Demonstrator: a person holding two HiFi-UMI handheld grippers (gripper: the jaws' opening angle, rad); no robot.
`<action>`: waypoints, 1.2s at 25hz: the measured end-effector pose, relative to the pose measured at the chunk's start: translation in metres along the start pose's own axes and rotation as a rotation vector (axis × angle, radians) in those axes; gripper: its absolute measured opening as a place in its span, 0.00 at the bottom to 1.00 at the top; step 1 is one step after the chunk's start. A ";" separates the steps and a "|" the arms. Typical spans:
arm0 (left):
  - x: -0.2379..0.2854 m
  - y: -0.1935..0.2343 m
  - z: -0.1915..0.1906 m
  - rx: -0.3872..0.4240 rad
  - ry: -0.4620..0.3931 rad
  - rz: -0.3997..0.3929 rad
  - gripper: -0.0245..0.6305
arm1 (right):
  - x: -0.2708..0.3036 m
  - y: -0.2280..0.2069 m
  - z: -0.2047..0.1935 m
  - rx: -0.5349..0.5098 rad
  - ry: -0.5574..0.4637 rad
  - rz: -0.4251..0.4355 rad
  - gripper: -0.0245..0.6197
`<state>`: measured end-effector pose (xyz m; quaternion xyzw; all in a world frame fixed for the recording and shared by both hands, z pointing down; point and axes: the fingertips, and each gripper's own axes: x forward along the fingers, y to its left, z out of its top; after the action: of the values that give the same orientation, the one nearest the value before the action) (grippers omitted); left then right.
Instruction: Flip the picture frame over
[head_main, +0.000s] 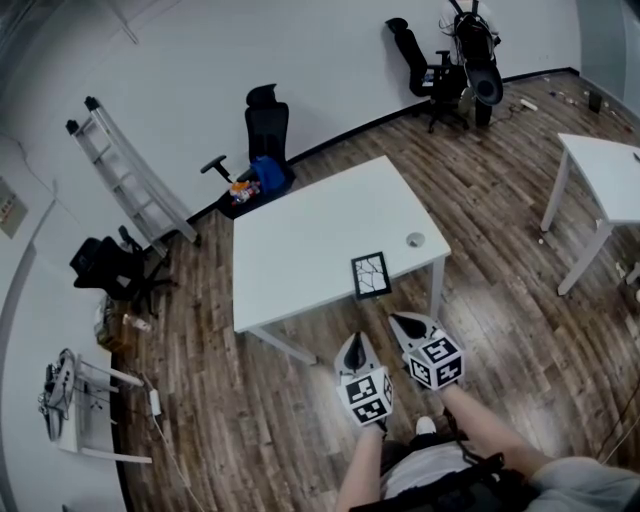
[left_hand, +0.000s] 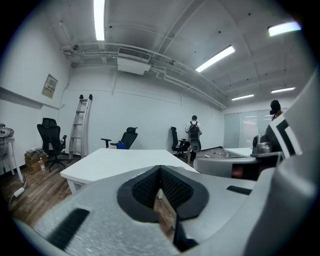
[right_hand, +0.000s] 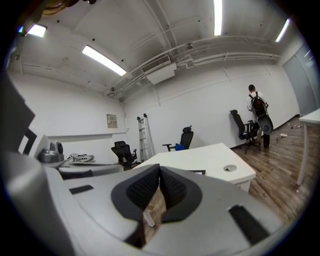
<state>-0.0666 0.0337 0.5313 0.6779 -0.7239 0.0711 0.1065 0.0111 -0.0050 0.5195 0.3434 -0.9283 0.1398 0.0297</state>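
The approach was in hand: the picture frame (head_main: 370, 275) lay flat by the table's (head_main: 300, 235) near edge, untouched; the left gripper (head_main: 357, 347) and right gripper (head_main: 406, 326) hung short of it, jaws closed, empty; next they must open and reach; only the right gripper view showed, probably, its dark edge

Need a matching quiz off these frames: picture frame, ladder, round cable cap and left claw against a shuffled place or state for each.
Things:
1. picture frame
2. ladder
3. round cap
4. left claw

Places or states:
A. leaning on the wall
B. shut, holding nothing
C. lying flat at the near edge of the table
D. set into the table top by its right corner in the head view

Pairs: 1-C, 2-A, 3-D, 4-B
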 end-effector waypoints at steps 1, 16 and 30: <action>0.005 0.000 0.000 -0.002 0.004 0.004 0.04 | 0.002 -0.004 0.000 0.004 0.002 -0.001 0.05; 0.086 0.012 0.001 -0.012 0.049 -0.029 0.04 | 0.049 -0.069 0.002 0.046 0.013 -0.098 0.05; 0.199 0.067 -0.049 -0.087 0.283 -0.121 0.04 | 0.134 -0.129 -0.028 0.103 0.119 -0.269 0.05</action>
<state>-0.1420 -0.1418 0.6316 0.6983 -0.6619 0.1279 0.2405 -0.0092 -0.1752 0.5976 0.4569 -0.8621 0.2019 0.0854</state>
